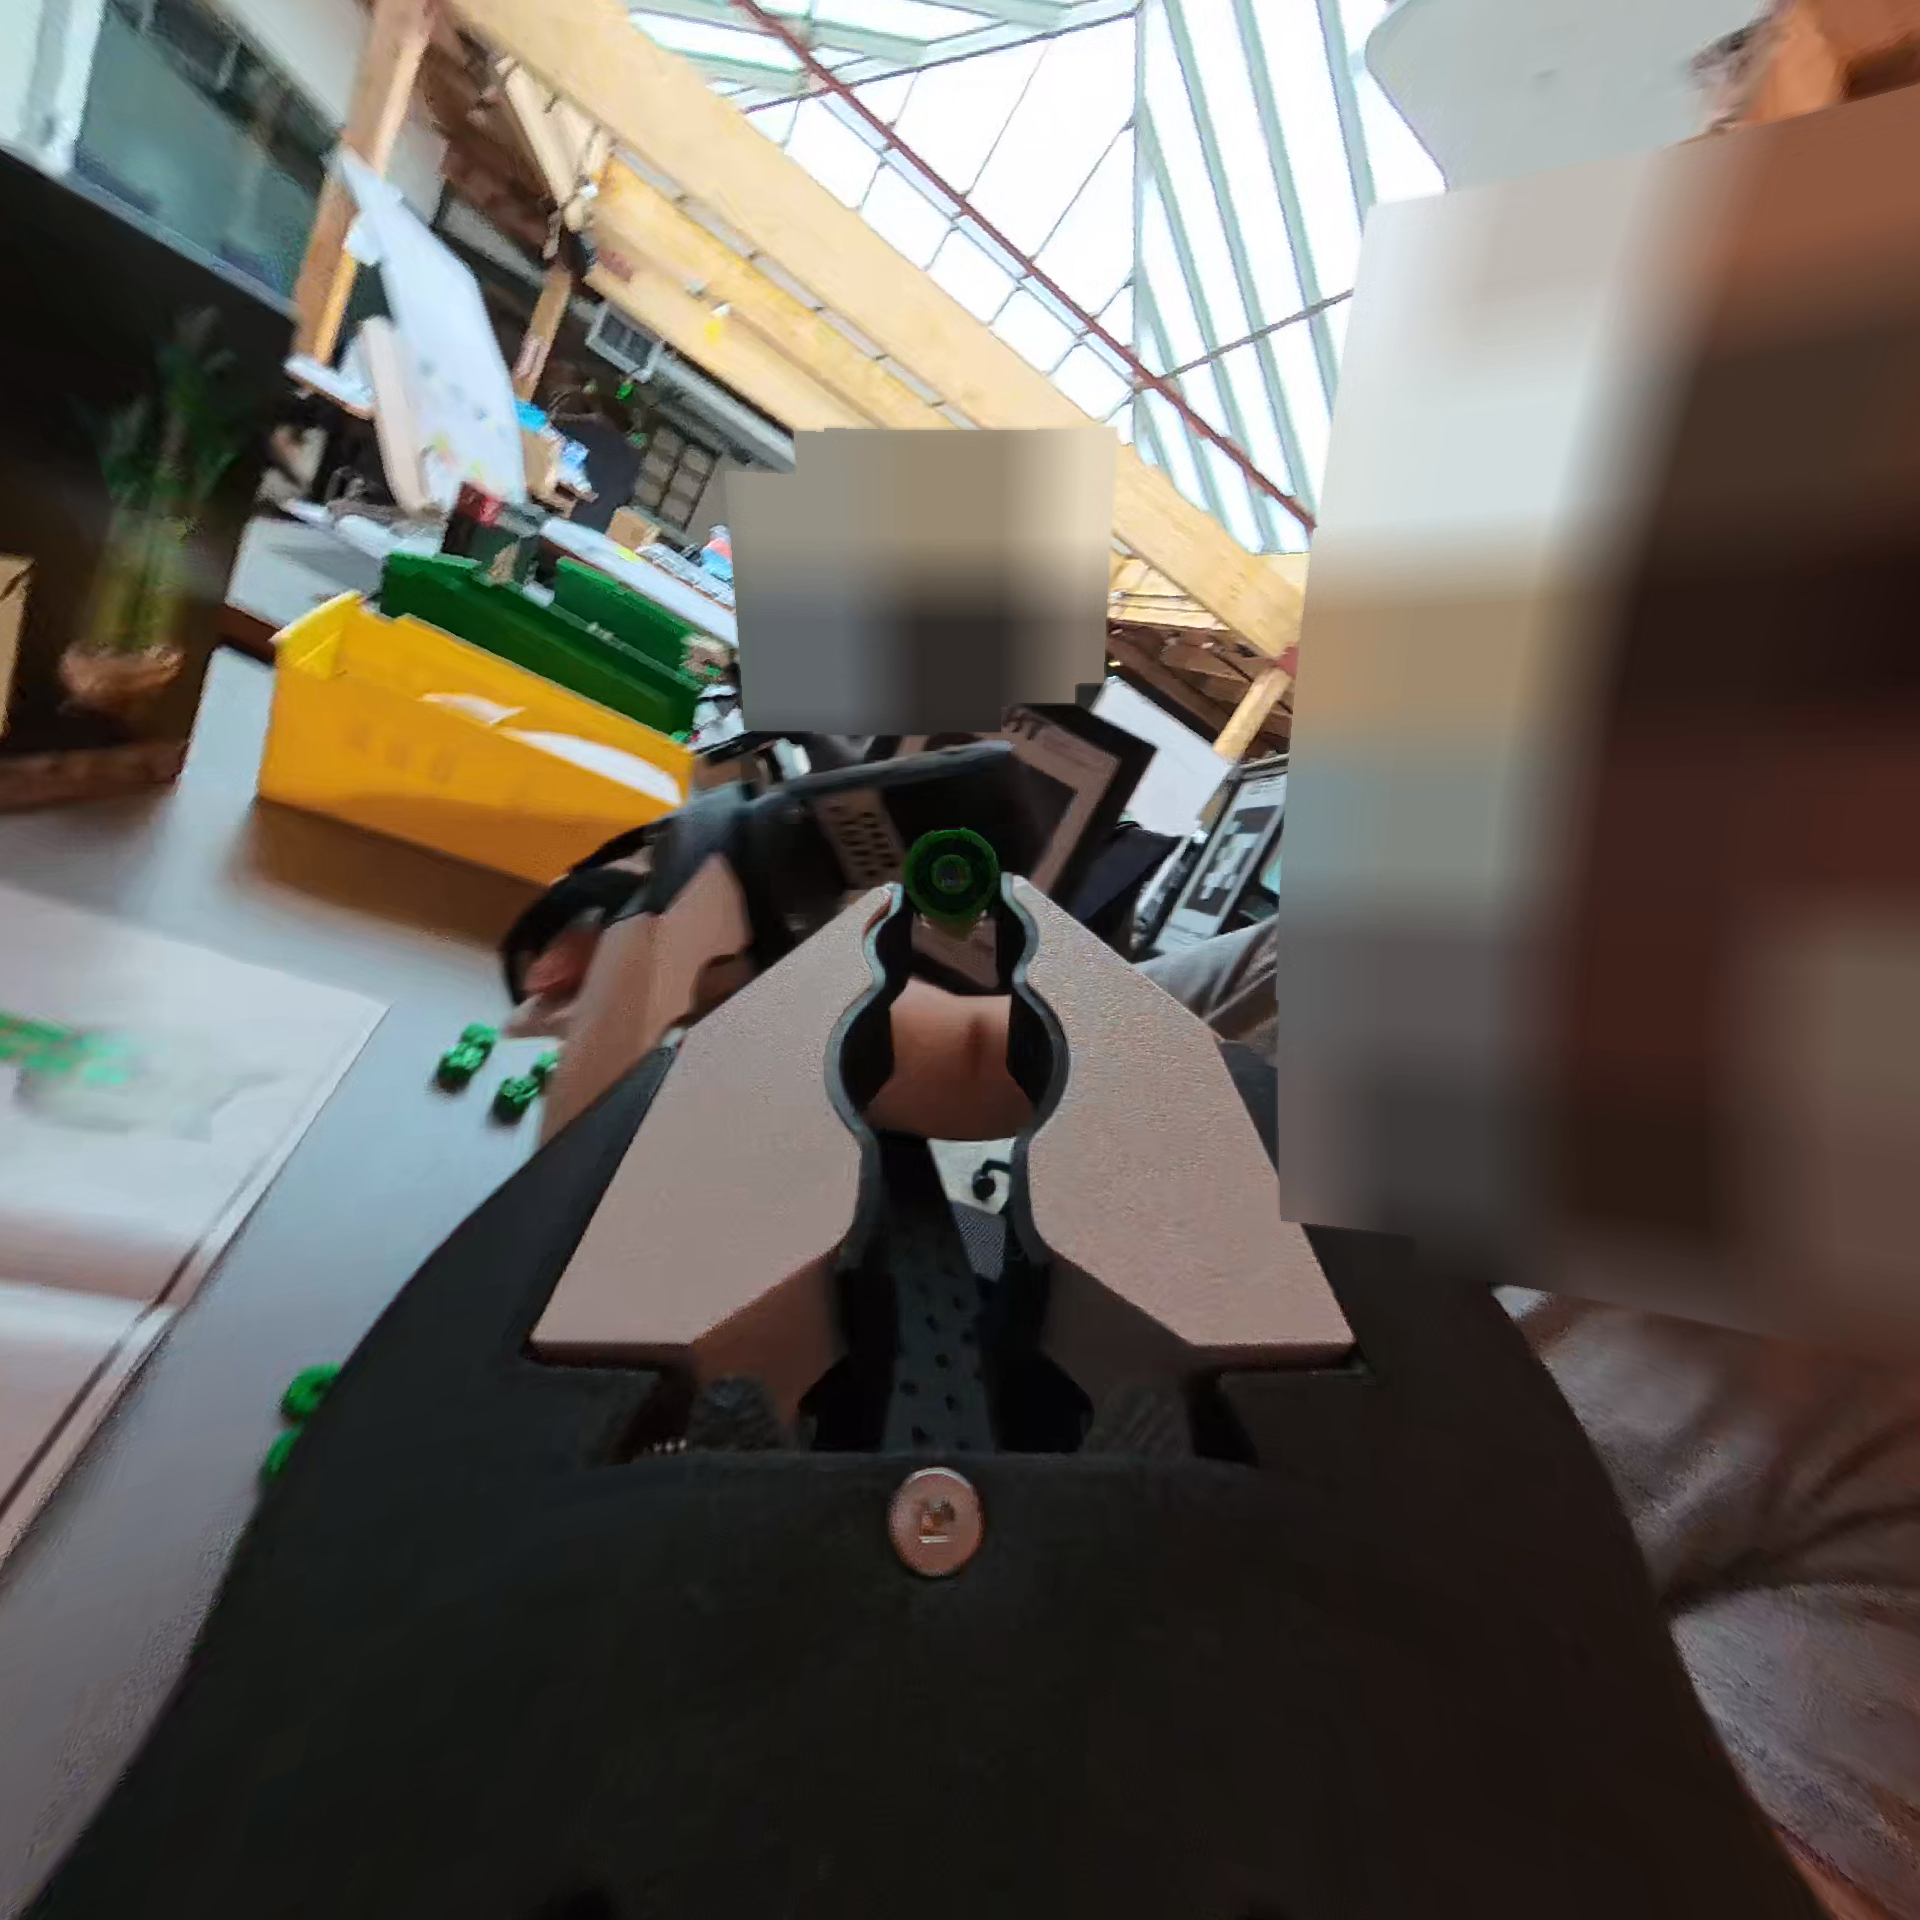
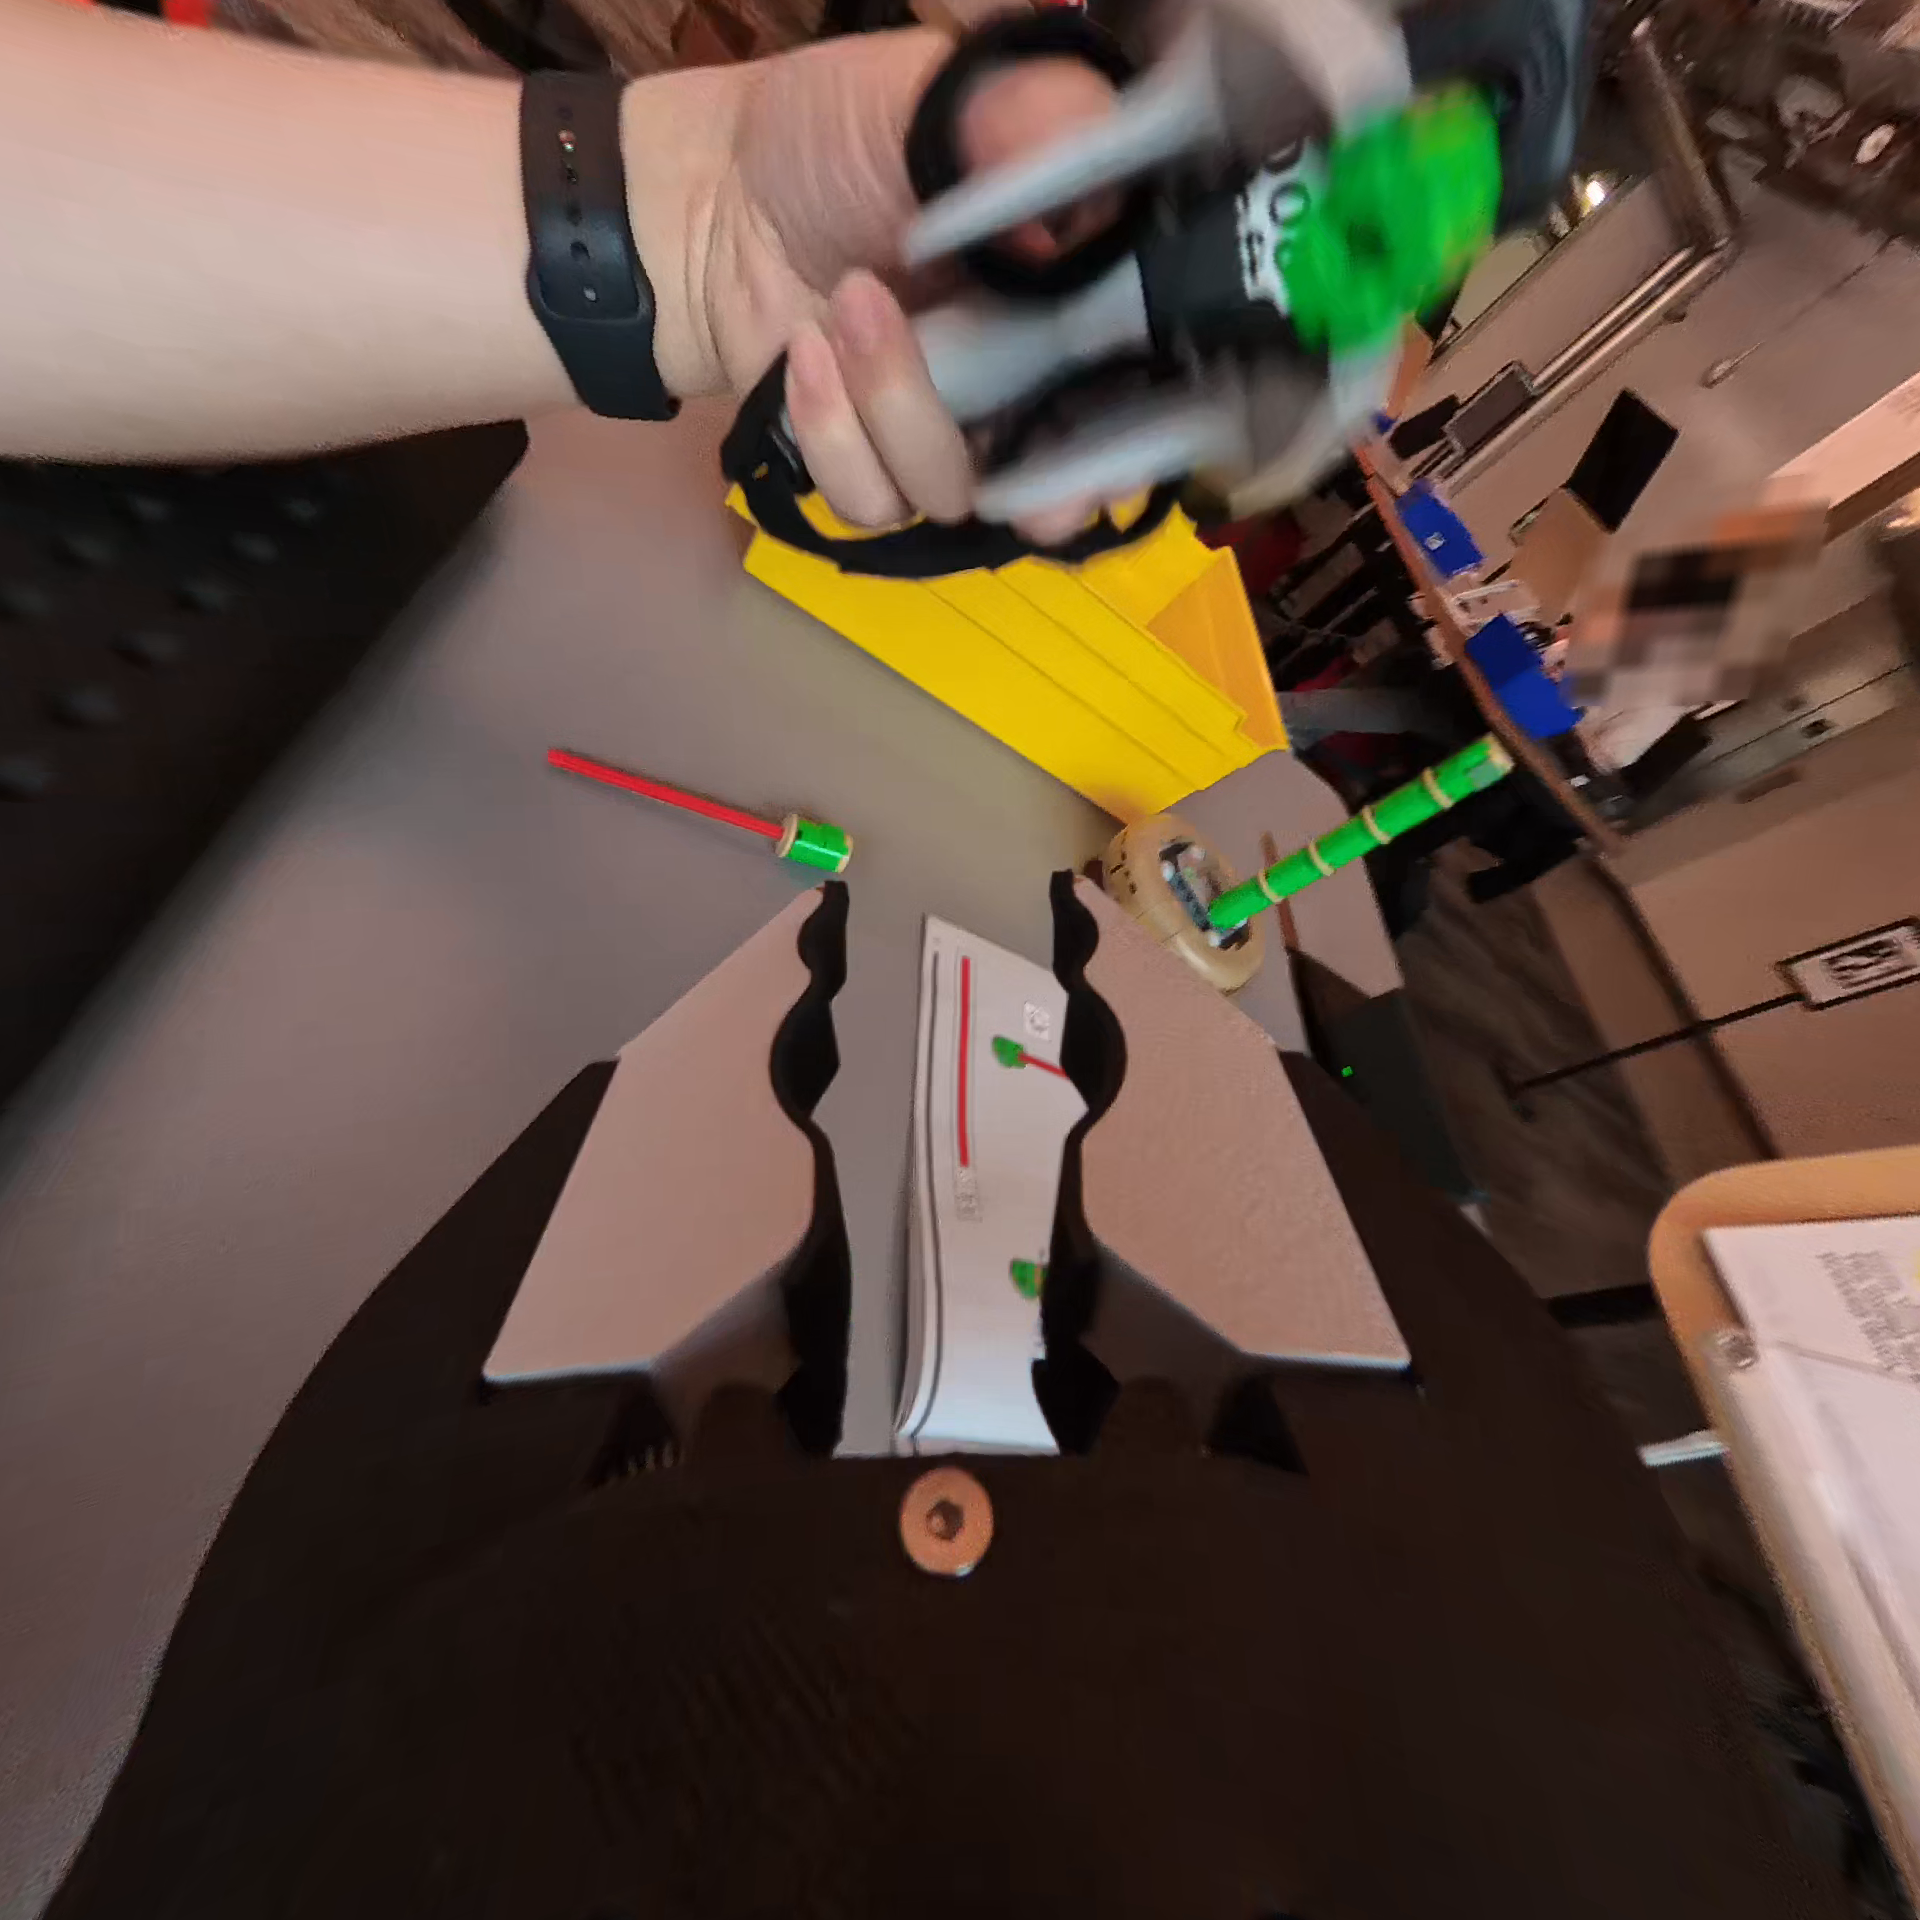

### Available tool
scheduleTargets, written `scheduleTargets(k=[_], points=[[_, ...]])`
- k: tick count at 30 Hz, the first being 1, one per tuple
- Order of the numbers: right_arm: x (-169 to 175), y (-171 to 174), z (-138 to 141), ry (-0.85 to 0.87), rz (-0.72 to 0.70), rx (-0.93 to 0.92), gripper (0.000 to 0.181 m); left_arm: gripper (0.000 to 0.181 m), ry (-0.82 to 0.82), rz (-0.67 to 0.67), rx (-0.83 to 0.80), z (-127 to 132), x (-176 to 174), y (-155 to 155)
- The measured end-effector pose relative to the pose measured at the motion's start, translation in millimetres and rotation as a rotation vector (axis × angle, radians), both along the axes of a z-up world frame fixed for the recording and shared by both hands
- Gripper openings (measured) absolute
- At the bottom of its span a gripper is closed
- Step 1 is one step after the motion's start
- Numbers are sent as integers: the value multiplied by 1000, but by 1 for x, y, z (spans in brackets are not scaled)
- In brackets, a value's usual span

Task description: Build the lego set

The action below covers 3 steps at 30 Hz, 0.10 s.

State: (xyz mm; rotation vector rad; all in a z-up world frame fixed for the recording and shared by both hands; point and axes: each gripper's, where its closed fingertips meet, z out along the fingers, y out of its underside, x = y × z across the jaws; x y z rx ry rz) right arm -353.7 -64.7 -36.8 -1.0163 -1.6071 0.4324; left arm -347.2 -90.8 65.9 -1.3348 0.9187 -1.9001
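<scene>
My left gripper point(image 1: 948, 902) is shut on a small round green lego piece point(image 1: 950, 875) at its fingertips, raised off the table and tilted upward. In the right wrist view the left gripper shows blurred at the top, held by a hand point(image 2: 831, 260). My right gripper point(image 2: 940, 894) is open and empty above the table. Ahead of it lie a red rod with a green round piece on its end point(image 2: 707, 805) and a green and tan stacked stalk point(image 2: 1351, 831) standing in a round tan base point(image 2: 1184, 899). The instruction booklet point(image 2: 987, 1174) lies under the right gripper.
A yellow bin point(image 1: 457, 748) stands on the grey table, also in the right wrist view point(image 2: 1049, 665); green bins point(image 1: 540, 623) stand behind it. Loose green pieces point(image 1: 499, 1070) lie by an open booklet point(image 1: 135, 1091). A tray with papers point(image 2: 1797, 1403) is at the right.
</scene>
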Motion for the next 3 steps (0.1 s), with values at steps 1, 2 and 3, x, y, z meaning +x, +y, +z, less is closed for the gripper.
scheduleTargets(k=[1,2,3], points=[[-8,-2,0,-4,-3,21,37,13,33,33,-23,-8,2,8],[-15,-4,-2,-3,-4,-5,35,13,34,53,-41,-10,1,14],[-24,-6,-9,-12,5,-66,34,13,11,58,-44,-7,-3,16]])
